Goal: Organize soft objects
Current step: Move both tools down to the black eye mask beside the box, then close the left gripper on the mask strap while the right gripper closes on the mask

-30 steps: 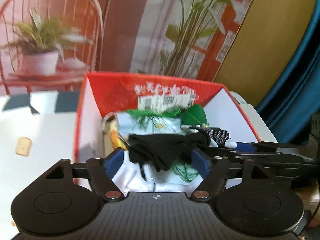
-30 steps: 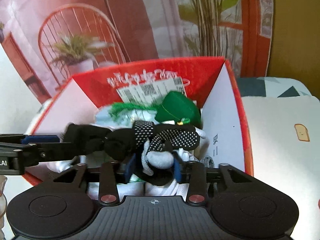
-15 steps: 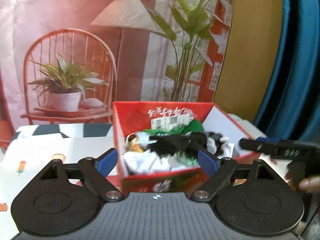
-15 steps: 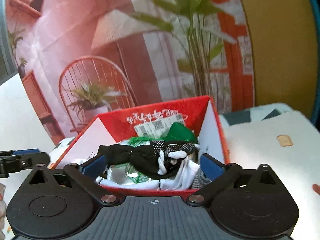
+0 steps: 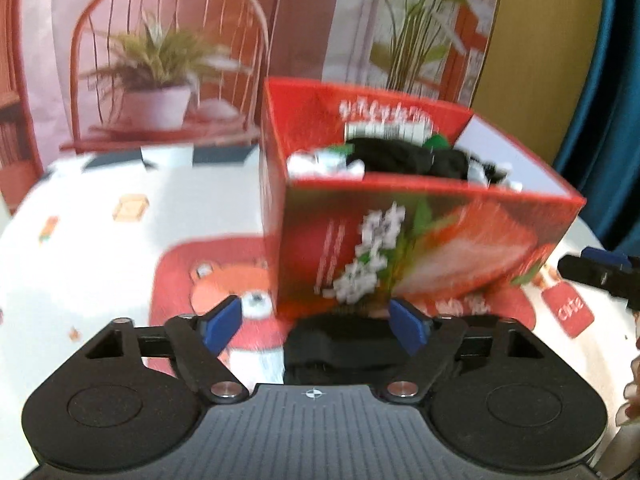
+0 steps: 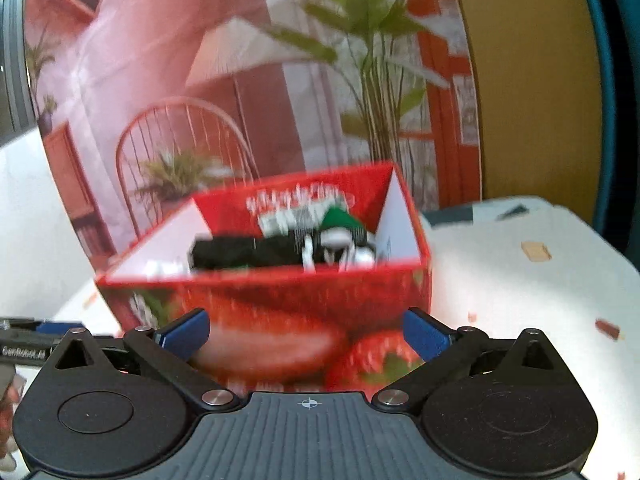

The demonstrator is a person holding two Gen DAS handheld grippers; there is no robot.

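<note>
A red strawberry-print box stands on the table, filled with soft things. A black cloth lies on top, beside a black-and-white dotted piece and a green item. My left gripper hovers low in front of the box, its jaws closing. A dark shape that I cannot identify lies between its fingers, untouched by the pads. My right gripper stands wide open before the box's front wall, nothing between its fingers.
The white tablecloth carries a red bear print and runs to the right of the box. A printed backdrop with a chair and plants rises behind. The other gripper shows at each view's edge.
Both grippers let go of the black cloth and dotted piece, which now lie in the box. Both drew back from above the box to its front; the right jaws opened wide.
</note>
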